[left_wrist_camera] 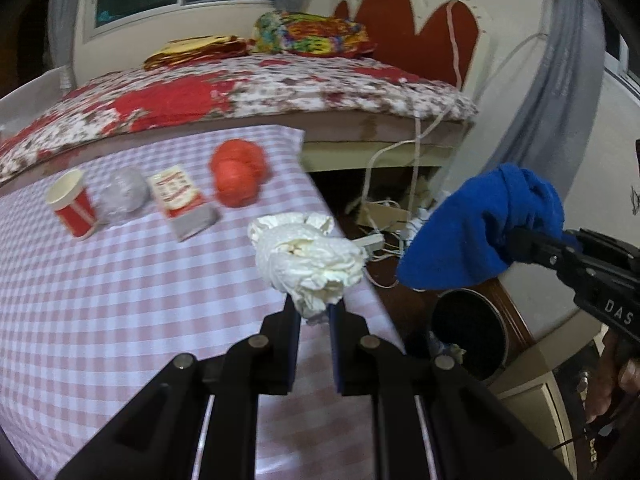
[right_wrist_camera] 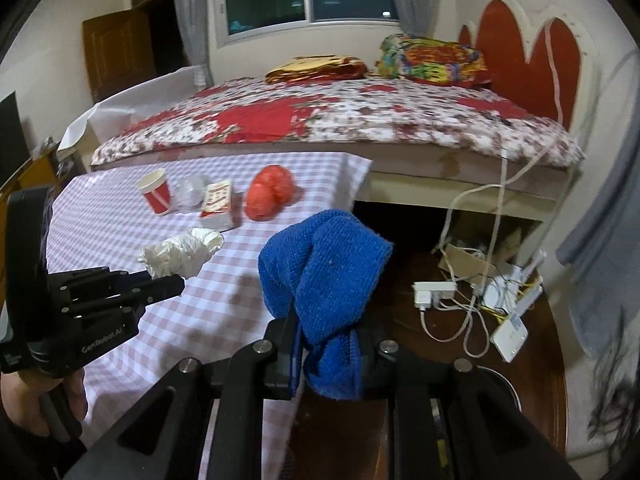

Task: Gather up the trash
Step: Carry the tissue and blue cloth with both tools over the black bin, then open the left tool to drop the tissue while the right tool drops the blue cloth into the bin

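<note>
My left gripper (left_wrist_camera: 314,312) is shut on a crumpled white paper wad (left_wrist_camera: 308,260) and holds it above the right edge of the checked table (left_wrist_camera: 120,300). It shows in the right wrist view too (right_wrist_camera: 180,256). My right gripper (right_wrist_camera: 326,328) is shut on a blue cloth (right_wrist_camera: 324,272), held off the table's right side; the cloth also shows in the left wrist view (left_wrist_camera: 480,228). A dark round bin (left_wrist_camera: 468,332) stands on the floor below. On the table lie a red paper cup (left_wrist_camera: 72,204), a clear plastic ball (left_wrist_camera: 122,192), a small red-and-white carton (left_wrist_camera: 182,200) and an orange crumpled bag (left_wrist_camera: 238,176).
A bed with a red floral cover (right_wrist_camera: 340,116) runs behind the table. Cables, a power strip (right_wrist_camera: 434,292) and white boxes lie on the dark floor under the bed's edge. A grey curtain (right_wrist_camera: 608,216) hangs at the right.
</note>
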Demonstrator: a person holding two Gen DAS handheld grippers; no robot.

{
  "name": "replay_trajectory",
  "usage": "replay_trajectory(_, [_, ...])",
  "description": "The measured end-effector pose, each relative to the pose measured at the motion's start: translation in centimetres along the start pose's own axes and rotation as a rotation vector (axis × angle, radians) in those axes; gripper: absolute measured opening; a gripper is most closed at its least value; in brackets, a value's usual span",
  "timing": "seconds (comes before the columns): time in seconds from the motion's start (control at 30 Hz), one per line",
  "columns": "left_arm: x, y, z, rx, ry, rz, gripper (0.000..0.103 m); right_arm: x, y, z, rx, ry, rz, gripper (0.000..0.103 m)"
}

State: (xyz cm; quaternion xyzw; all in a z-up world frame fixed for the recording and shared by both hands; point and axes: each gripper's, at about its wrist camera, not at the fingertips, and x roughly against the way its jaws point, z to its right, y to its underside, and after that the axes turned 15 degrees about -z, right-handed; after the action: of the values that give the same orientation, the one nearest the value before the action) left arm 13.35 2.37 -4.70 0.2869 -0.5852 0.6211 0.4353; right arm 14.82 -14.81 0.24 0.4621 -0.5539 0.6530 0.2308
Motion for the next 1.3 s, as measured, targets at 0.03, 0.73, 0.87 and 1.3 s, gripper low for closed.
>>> replay_trajectory(0.03, [-0.1,-0.1,0.9,-0.013,0.008,-0.002,0.015,0.2,0.2,0.5,-0.008,0.005,0.002,0.02])
replay_trajectory(0.73, [-6.1,-0.1,17.3,-0.196,0.18,-0.144,0.015,0.9,10.5,15.6,-0.305,0.117,-0.05,0.02])
replay_trajectory(0.87, [-8.4,0.4,19.8,-0.215,0.196,-0.191,0.015,0.3,12.5,17.6,-0.351,0.131,-0.072,0.02])
replay_trajectory(1.3, [-16.5,2.9,23.3,-0.252,0.16,-0.341,0.015,-4.5,17.1,22.4,-0.452,0.138,-0.168,0.02])
